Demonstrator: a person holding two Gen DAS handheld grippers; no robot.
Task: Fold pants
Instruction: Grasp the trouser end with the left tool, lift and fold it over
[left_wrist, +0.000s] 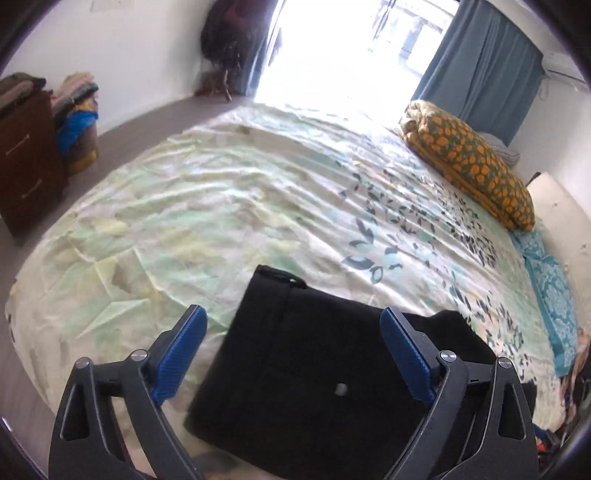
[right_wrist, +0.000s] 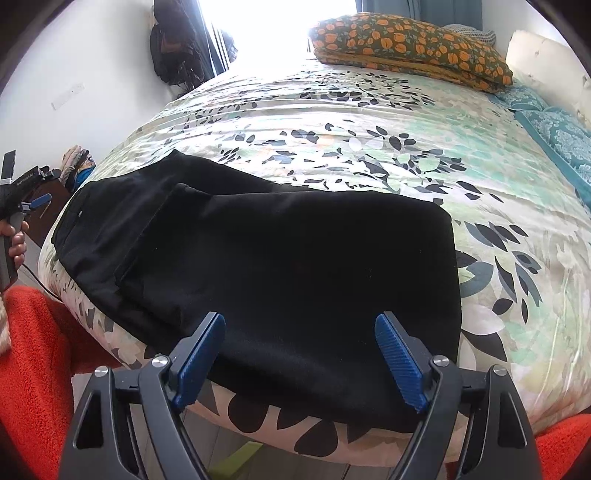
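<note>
Black pants lie folded on the near edge of the bed, one layer doubled over another. My right gripper hovers open above their near edge with nothing between its blue pads. In the left wrist view the same pants show a small button. My left gripper is open above them, one pad over the sheet and the other over the cloth. A hand holds that left gripper at the far left of the right wrist view, beyond the pants' end.
The bed has a wrinkled floral sheet. An orange-flowered pillow and teal cloth lie at its far right. A brown dresser with stacked clothes stands to the left. Red fuzzy fabric sits beside the bed's near edge.
</note>
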